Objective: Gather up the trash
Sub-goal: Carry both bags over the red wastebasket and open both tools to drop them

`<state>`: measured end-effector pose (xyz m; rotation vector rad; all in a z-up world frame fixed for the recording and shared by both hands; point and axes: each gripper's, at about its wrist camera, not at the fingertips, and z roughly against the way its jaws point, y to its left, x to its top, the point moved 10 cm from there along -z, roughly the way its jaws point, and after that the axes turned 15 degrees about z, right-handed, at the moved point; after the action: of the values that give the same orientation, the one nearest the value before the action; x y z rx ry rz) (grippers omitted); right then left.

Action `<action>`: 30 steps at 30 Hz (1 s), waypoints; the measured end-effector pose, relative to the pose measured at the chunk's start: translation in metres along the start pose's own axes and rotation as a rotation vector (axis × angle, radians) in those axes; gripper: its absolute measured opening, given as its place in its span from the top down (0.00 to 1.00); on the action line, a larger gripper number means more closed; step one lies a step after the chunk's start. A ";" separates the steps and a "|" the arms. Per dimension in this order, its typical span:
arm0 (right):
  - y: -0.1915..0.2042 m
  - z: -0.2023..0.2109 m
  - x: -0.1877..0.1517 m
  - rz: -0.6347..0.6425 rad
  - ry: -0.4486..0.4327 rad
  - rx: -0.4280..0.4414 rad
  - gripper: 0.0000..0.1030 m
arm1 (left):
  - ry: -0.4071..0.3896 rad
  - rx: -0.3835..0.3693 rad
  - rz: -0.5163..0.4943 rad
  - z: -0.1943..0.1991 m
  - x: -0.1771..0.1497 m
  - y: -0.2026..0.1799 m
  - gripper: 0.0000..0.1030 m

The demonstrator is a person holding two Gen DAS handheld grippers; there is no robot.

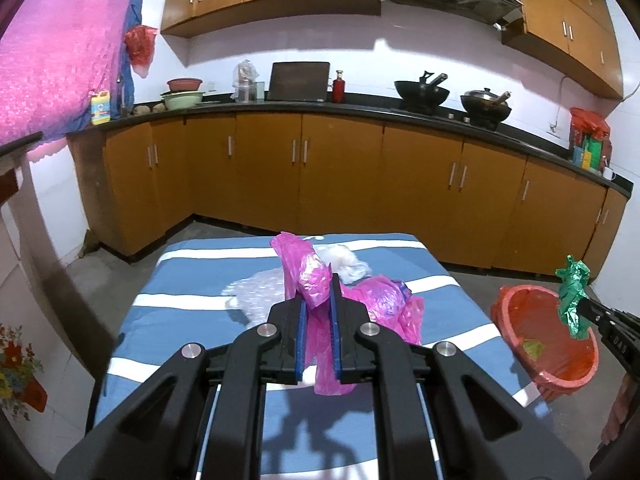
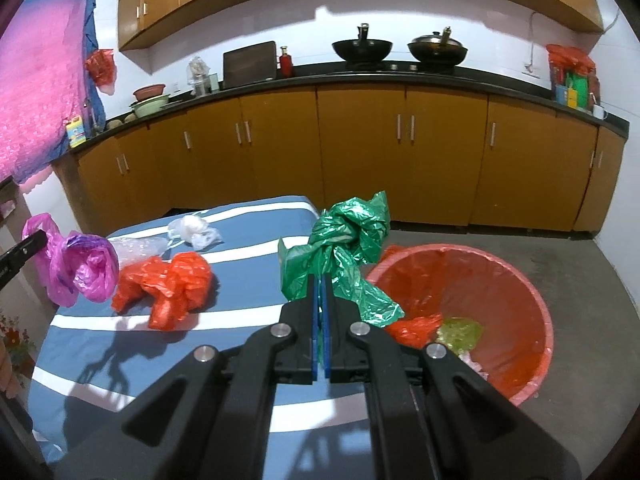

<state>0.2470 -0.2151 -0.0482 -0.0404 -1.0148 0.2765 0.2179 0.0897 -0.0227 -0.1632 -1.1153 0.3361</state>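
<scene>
Red bin [image 2: 532, 280], lined, scraps [image 2: 458, 332] inside

Both my wrist views are bright and evenly lit from overhead. Hard gripper shadows fall on the striped table [image 2: 120, 344]. Pink curtain [image 1: 52, 52] is blown out, glowing. White wall [image 1: 360, 64] has mild glare. Heavy fisheye bending, dark vignette in corners. Focus sharp throughout.
</scene>
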 end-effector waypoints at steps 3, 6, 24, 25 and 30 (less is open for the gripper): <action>-0.008 0.000 -0.004 -0.007 0.006 -0.016 0.97 | 0.006 -0.012 -0.006 -0.002 -0.003 -0.011 0.91; -0.016 -0.001 -0.007 -0.015 0.011 -0.028 0.97 | 0.012 -0.027 -0.017 -0.003 -0.007 -0.024 0.91; -0.061 -0.007 -0.032 -0.068 0.040 -0.071 0.97 | 0.052 -0.091 -0.078 -0.018 -0.029 -0.087 0.91; -0.064 -0.007 -0.033 -0.072 0.043 -0.074 0.97 | 0.055 -0.096 -0.081 -0.019 -0.030 -0.091 0.91; -0.078 -0.009 -0.039 -0.083 0.050 -0.092 0.97 | 0.072 -0.126 -0.089 -0.025 -0.038 -0.114 0.91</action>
<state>0.2514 -0.2991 -0.0732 -0.0884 -0.9765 0.1524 0.2460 -0.0290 -0.0327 -0.2343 -1.0691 0.1790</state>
